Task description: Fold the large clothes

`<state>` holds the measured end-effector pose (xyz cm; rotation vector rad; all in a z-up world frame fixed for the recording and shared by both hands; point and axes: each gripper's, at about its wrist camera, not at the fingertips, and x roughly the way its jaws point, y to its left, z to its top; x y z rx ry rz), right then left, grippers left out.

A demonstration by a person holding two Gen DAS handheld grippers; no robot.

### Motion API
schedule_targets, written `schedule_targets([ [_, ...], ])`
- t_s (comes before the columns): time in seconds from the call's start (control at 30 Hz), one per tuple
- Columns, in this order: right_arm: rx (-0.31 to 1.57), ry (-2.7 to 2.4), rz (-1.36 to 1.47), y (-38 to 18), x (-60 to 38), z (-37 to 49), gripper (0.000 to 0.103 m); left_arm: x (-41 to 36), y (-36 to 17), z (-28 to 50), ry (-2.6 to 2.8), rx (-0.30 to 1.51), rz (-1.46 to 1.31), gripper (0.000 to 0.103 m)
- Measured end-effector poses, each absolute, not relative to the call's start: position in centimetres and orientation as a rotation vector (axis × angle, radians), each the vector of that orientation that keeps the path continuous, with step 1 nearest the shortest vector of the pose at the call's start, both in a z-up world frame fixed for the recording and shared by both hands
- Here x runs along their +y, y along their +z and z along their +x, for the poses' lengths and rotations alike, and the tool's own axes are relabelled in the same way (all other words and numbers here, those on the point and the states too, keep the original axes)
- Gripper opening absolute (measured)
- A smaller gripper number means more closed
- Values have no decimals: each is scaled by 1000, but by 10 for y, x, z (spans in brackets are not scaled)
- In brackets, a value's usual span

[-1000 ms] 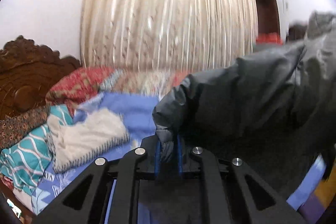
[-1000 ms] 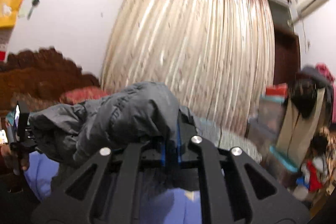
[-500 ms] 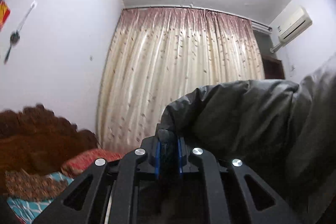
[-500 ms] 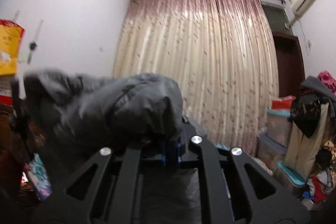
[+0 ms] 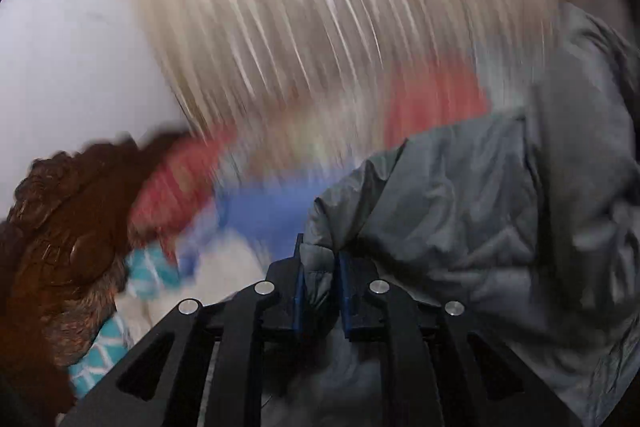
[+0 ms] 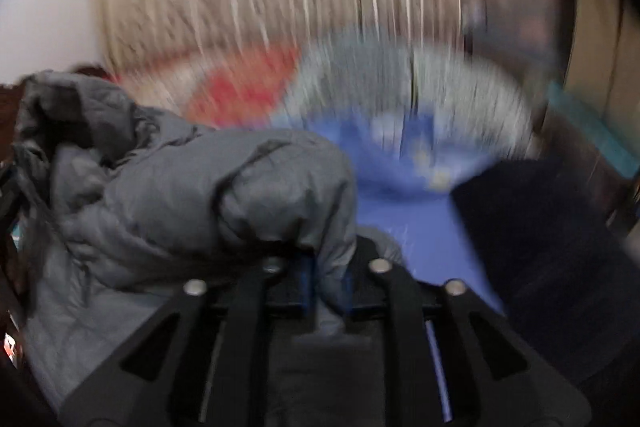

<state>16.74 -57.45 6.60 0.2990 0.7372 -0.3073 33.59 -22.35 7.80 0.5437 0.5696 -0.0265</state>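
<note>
Two grippers share one grey jacket (image 5: pixel 480 219) between them, held off the bed (image 6: pixel 416 235). In the left wrist view, our left gripper (image 5: pixel 320 287) has a puffy fold of the jacket pinched between its blue pads (image 5: pixel 298 291), and the bulk of the garment hangs off to its right. In the right wrist view, our right gripper (image 6: pixel 328 287) has another fold between its jaws, with the rest bunched up to its left. Those right jaws have just been opening with the fabric between them; whether the pads press on the fold at this instant we cannot tell through the blur. The left jaws have eased a little too, yet the fold looks squeezed there.

Both views smear the curtain (image 5: pixel 320 27) and the bedding, so we judge that we are swinging the jacket fast.

Several things could go wrong from here, as we see it. If the right hold lets go in mid swing, the slick padded cloth could slip out and that side would drop in a heap instead of lying flat. A thick, springy fold can also push its way out of a light pinch on the left. And the swing could carry the jacket onto the clothes (image 5: pixel 224 267) piled near the headboard (image 5: pixel 60 227), tangling it with them.
</note>
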Motion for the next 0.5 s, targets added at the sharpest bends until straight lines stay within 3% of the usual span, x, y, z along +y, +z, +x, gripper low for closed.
schedule_targets([
  [0.07,750,-254,419,23,-585,155,22,-240,9,353,-26,722,645,40],
  [0.17,663,-230,469,5,-598,105,45,-240,-27,342,-93,778,633,40],
  [0.2,630,-239,483,0,-601,85,72,-240,-36,330,-97,744,659,41],
  [0.23,597,-266,517,-8,-607,60,82,-241,-40,325,-105,721,690,42],
  [0.4,624,-339,630,-50,-609,-17,81,-225,-43,313,-120,719,742,44],
  [0.47,695,-387,582,-68,-606,-21,74,-210,-33,311,-121,716,673,44],
  [0.5,759,-394,546,-79,-599,-17,65,-200,-25,301,-137,716,628,44],
])
